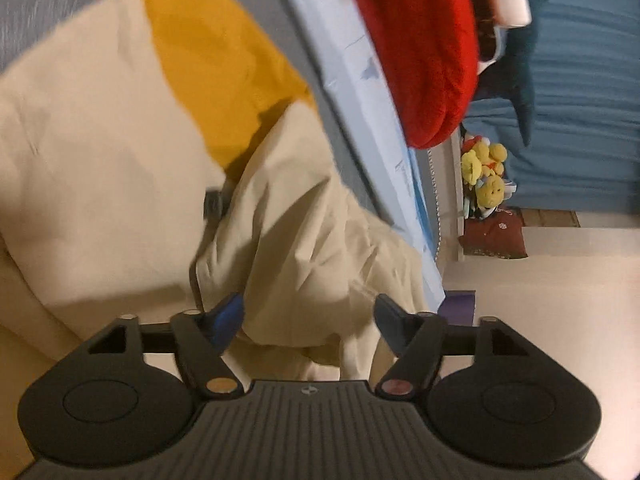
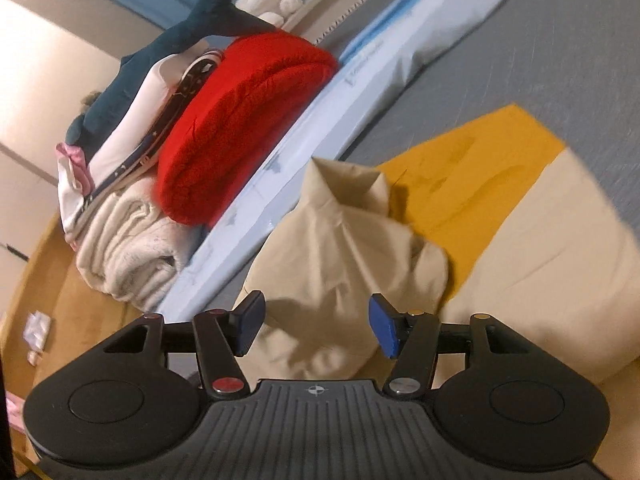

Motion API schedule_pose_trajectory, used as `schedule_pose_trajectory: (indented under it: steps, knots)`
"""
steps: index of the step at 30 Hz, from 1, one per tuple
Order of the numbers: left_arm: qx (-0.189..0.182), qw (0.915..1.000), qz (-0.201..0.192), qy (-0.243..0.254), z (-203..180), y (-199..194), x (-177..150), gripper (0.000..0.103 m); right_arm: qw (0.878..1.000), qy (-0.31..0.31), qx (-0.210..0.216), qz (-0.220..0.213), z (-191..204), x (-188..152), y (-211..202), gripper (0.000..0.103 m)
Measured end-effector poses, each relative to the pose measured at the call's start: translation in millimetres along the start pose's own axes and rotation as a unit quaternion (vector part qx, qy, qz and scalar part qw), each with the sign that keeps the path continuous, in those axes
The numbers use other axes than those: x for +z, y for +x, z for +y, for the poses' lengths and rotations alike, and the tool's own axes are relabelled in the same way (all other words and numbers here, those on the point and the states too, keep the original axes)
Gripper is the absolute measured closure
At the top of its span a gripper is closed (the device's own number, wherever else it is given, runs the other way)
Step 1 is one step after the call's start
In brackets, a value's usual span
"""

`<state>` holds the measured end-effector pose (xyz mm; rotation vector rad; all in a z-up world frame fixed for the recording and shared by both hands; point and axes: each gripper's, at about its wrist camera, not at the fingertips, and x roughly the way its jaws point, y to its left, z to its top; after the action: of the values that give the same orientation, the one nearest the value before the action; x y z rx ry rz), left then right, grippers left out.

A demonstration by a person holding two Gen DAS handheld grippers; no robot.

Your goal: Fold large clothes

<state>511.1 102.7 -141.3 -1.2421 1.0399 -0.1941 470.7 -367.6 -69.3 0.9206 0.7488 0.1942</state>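
Garment (image 2: 348, 248) bunched right ahead of the right gripper (image 2: 316, 326); blanket (image 2: 240, 120) beyond-left on the stack, mattress (image 2: 540, 60) beyond-right.

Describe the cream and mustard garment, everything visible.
The cream and mustard garment is a large colour-block piece in thin woven-looking cloth: a mustard-yellow panel bordered by cream. It lies on the grey bed surface, mostly flat, beside a pale blue folded sheet. One cream section is bunched into a crumpled, peaked mound directly ahead of both claws. The left claw and right claw are open, the mound showing between their fingers; contact cannot be confirmed.
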Motion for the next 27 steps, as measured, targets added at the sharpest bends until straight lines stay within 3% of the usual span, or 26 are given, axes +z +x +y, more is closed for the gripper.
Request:
schedule_pose_trajectory:
  steps: [4,13,14,15,16,17,18,20,24,25,27]
  knots:
    - [0.01,0.9996,0.012,-0.025,14,14,4,0.021,1.0,0.003,-0.012,-0.002,1,0,15,0.043]
    - [0.005,0.9989,-0.016,-0.045,24,26,19,0.022,1.0,-0.017,-0.015,0.016,-2,-1,36,0.044]
    - [0.006,0.9987,-0.021,-0.046,24,26,20,0.028,1.0,-0.019,-0.013,0.019,-2,-1,37,0.052]
    - [0.006,0.9986,-0.025,-0.046,25,23,20,0.033,1.0,-0.021,-0.008,0.02,-3,-2,38,0.069]
    - [0.001,0.9988,-0.027,-0.042,24,23,21,0.055,1.0,-0.024,-0.005,0.019,-3,-3,38,0.079]
    - [-0.009,0.999,-0.027,-0.033,22,23,21,0.084,0.999,-0.029,-0.002,0.016,-1,-4,38,0.094]
    - [-0.016,0.9992,-0.028,-0.023,19,21,21,0.092,0.999,-0.033,0.003,0.01,0,-4,36,0.098]
    - [-0.017,0.9978,-0.061,0.019,3,13,22,0.097,0.999,-0.022,0.039,-0.009,2,-4,26,0.101]
    - [-0.068,0.9828,-0.131,0.111,-31,-19,27,0.097,0.985,0.039,0.155,-0.064,-2,-5,-1,0.102]
    - [-0.077,0.9796,-0.139,0.123,-35,-25,27,0.097,0.982,0.049,0.169,-0.068,-3,-8,-5,0.102]
    - [-0.071,0.9803,-0.133,0.128,-35,-27,26,0.096,0.986,0.05,0.15,-0.06,-5,-17,-6,0.102]
